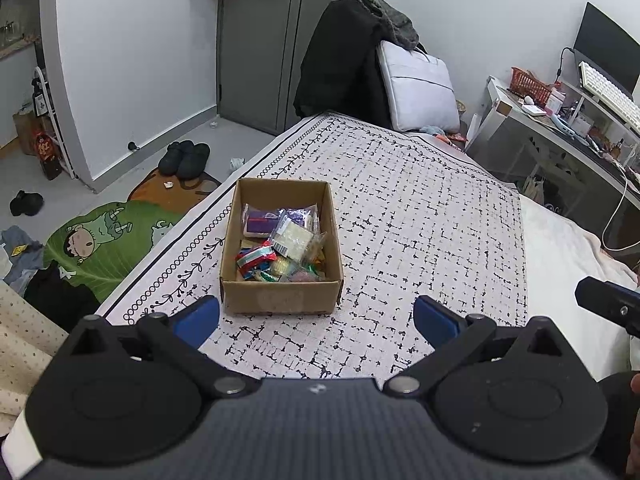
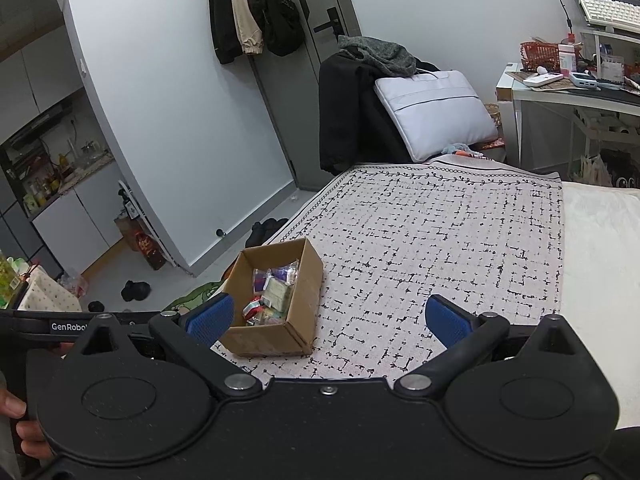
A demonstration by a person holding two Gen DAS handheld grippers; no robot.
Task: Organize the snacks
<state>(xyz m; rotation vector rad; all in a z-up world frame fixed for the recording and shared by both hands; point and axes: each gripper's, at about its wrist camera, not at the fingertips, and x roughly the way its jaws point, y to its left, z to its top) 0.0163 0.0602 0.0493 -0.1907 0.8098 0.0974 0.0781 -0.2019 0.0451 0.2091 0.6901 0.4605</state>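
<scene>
On the patterned cloth (image 1: 400, 208) spread over the bed, a cardboard box (image 1: 280, 296) is seen toward the left edge, and wrapped snacks (image 1: 280, 240) are piled inside it. Just short of the box, the left gripper (image 1: 316, 320) is held above the cloth with its blue pads (image 1: 200, 316) spread wide and nothing between them. Further right, the right gripper (image 2: 328, 320) is likewise held wide open and empty, the box lying beside its left pad.
</scene>
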